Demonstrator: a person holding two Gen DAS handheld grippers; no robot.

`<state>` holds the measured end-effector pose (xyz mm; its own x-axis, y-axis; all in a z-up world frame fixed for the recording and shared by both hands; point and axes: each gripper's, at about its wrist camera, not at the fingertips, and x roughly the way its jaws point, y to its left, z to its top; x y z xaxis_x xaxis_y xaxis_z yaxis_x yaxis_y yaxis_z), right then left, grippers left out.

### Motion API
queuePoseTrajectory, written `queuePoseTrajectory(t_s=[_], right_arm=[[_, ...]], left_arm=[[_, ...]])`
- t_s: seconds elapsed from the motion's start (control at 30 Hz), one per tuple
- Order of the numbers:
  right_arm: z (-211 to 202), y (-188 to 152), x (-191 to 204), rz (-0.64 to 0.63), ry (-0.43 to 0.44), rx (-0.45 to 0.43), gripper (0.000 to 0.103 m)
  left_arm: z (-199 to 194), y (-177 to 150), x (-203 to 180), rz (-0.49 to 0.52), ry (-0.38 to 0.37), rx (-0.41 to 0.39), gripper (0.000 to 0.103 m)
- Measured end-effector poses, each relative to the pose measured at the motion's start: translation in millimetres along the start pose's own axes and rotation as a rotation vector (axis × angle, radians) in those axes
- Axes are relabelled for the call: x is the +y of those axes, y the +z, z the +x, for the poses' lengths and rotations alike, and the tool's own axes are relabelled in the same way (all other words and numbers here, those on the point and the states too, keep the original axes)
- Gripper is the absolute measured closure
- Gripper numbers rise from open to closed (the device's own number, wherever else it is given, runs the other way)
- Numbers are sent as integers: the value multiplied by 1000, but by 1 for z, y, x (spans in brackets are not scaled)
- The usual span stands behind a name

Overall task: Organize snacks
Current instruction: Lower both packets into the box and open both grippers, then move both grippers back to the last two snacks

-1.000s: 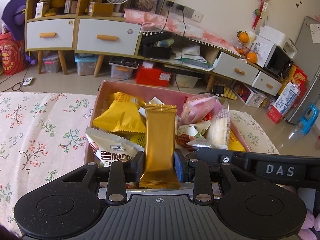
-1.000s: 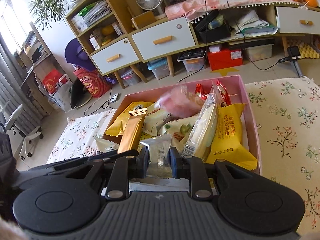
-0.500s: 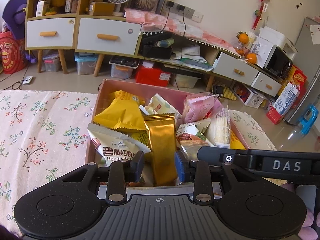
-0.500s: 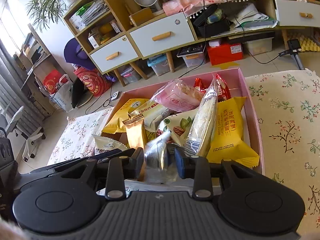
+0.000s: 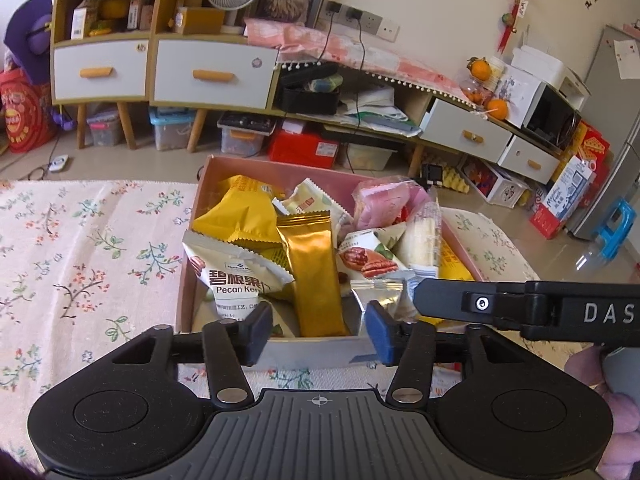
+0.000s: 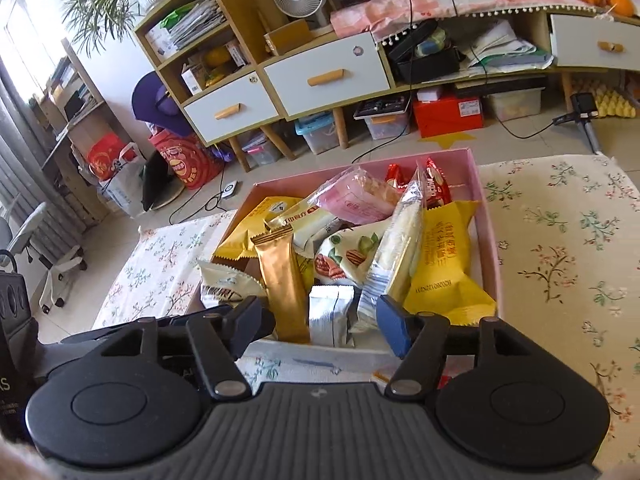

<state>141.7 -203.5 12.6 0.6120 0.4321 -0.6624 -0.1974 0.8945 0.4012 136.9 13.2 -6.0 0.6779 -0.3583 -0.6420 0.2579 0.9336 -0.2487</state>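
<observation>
A pink box [image 5: 240, 168] [image 6: 486, 216] on the flowered tablecloth holds several snack packets. A gold packet [image 5: 316, 276] [image 6: 282, 280] stands upright at the box's near wall. A silver packet [image 6: 330, 314] [image 5: 378, 294] stands beside it. My left gripper [image 5: 318, 332] is open and empty, just in front of the gold packet. My right gripper [image 6: 322, 326] is open and empty, in front of the silver packet. The right gripper's body [image 5: 532, 312] shows at the right of the left wrist view.
In the box lie a white pecan packet [image 5: 232, 276], yellow packets [image 5: 236, 220] [image 6: 444, 264], a pink packet [image 6: 356, 200] and a long pale packet [image 6: 400, 256]. Flowered tablecloth [image 5: 80, 248] [image 6: 568, 248] spreads on both sides. Shelves and drawers stand behind.
Both grippers have opened and drawn back. The left has let go of the gold packet and the right of the silver packet; both packets now stand in the box.
</observation>
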Motion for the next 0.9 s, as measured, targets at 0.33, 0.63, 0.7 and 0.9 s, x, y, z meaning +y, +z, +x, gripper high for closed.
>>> queuePoseTrajectory(t_s=[0.33,0.63,0.7,0.9], right_arm=[[-23,-9,-4,-30,-61,-2,26],[-38,-25,-9,-47,-128,0,14],[-40,-28,-11,-44,-140,1,12],[-44,-39,-16,-51,-174,9,8]], left_arm=[[-26,-14,-12,17,10,19,25],[-42,-32,-23,32,39,55,10],[-43,-35,-25,34,44,64,8],[-47,-47,-31,52,69,77,3]])
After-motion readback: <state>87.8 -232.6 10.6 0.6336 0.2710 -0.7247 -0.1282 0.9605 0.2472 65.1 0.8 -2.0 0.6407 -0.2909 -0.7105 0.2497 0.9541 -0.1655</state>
